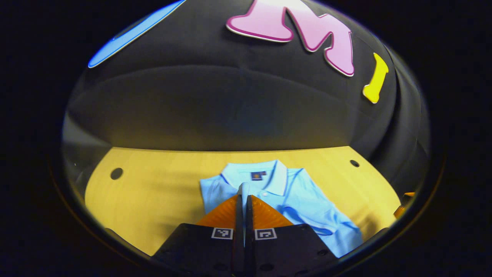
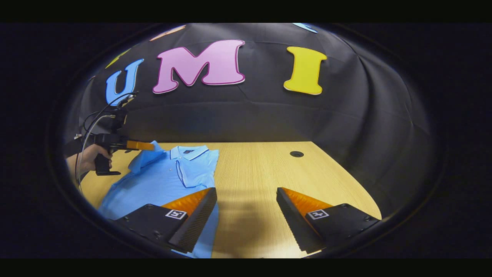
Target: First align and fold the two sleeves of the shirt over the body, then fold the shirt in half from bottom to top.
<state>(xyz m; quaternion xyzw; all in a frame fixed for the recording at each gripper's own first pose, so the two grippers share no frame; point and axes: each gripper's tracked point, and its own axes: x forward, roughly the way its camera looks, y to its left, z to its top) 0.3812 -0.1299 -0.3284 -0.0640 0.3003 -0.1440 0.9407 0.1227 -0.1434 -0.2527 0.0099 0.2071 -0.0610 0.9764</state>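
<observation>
On the wooden bench [image 2: 269,169] lay the blue shirt [image 2: 161,181]. My left claw [image 1: 243,190] pinched one sleeve [image 2: 148,156], lifting it over the body. My right claw [image 2: 246,200] hung open; the bottom fold remained.

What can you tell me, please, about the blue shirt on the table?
The shirt is a light blue polo of soft knit-looking fabric with a collar, a buttoned placket and a dark neck label. It lies face up on the wooden table, its right sleeve already folded over the body. The left hand-held gripper is shut on the left sleeve, lifting it.
</observation>
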